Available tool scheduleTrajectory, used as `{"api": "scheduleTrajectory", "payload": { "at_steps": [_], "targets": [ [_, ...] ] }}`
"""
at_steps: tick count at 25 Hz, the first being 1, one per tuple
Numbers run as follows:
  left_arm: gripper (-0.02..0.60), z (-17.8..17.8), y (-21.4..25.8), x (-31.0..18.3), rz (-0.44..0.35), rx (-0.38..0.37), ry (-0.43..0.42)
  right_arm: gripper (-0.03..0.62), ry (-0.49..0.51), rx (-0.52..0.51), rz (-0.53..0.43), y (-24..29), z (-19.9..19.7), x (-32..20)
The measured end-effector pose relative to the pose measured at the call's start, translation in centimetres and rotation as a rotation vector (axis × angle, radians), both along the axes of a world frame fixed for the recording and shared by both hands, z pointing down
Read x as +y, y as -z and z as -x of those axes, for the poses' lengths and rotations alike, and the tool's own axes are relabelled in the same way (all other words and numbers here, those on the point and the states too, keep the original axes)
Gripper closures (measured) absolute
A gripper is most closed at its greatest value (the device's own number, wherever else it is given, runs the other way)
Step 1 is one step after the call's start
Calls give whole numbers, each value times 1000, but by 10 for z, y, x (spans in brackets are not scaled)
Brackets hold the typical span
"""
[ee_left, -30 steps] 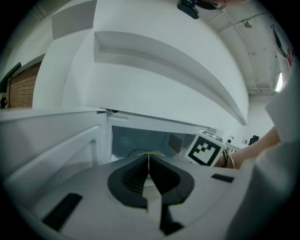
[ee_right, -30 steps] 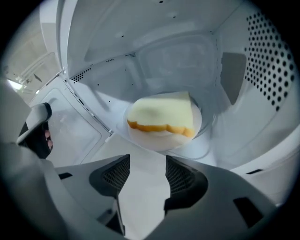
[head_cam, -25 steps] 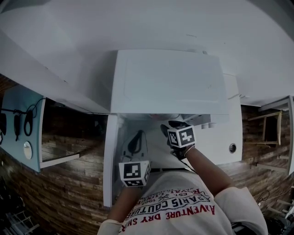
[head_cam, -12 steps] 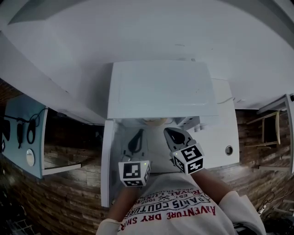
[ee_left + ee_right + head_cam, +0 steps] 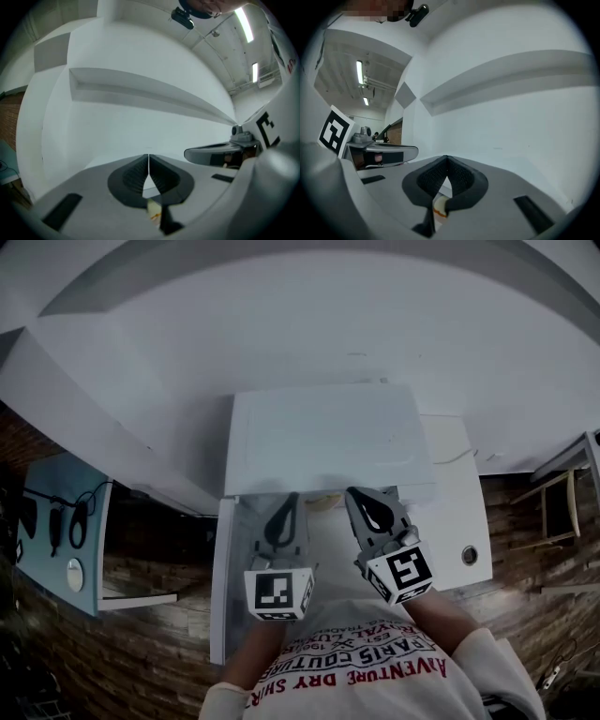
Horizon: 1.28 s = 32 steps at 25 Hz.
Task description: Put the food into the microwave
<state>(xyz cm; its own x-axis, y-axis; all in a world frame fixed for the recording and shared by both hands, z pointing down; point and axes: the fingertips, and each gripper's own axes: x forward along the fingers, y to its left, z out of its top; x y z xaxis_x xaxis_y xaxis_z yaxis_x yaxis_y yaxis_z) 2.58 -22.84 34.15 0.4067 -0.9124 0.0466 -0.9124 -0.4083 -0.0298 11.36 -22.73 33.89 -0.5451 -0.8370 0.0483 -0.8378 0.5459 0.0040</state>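
Note:
In the head view, a white microwave (image 5: 323,437) stands on a white cabinet (image 5: 455,512), seen from above. A pale bit of food (image 5: 320,502) shows at its front edge, between my two grippers. The left gripper (image 5: 288,497) and the right gripper (image 5: 360,493) are raised side by side, pointing level toward the microwave. In the left gripper view the left gripper (image 5: 148,158) is shut, tips touching, with nothing between them. The right gripper (image 5: 446,159) is also shut and empty. A yellowish scrap shows through the gap under each pair of jaws.
A white panel (image 5: 218,587), perhaps the open door, juts toward me at the cabinet's left. A blue board with cables (image 5: 66,540) stands on the wooden floor at left, a wooden chair (image 5: 562,493) at right. White wall with a ledge (image 5: 140,89) lies ahead.
Both grippers have risen, the right one more, drawing back from the microwave's front. The right gripper's jaws have gone from open to shut. The head view has tilted upward.

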Motion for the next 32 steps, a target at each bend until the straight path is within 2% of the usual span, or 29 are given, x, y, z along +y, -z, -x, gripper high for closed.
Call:
{"api": "scheduleTrajectory", "payload": {
  "at_steps": [4, 10, 16, 32],
  "targets": [
    [572, -5, 12, -2, -35, -4, 6, 582, -22, -43, -22, 15, -6, -6],
    [572, -11, 15, -3, -37, 3, -2, 582, -13, -18, -26, 15, -3, -8],
    [572, -8, 9, -6, -16, 11, 12, 583, -5, -4, 8, 5, 1, -8],
    [572, -8, -8, -6, 37, 1, 6, 582, -63, -23, 71, -12, -10, -11]
  ]
}}
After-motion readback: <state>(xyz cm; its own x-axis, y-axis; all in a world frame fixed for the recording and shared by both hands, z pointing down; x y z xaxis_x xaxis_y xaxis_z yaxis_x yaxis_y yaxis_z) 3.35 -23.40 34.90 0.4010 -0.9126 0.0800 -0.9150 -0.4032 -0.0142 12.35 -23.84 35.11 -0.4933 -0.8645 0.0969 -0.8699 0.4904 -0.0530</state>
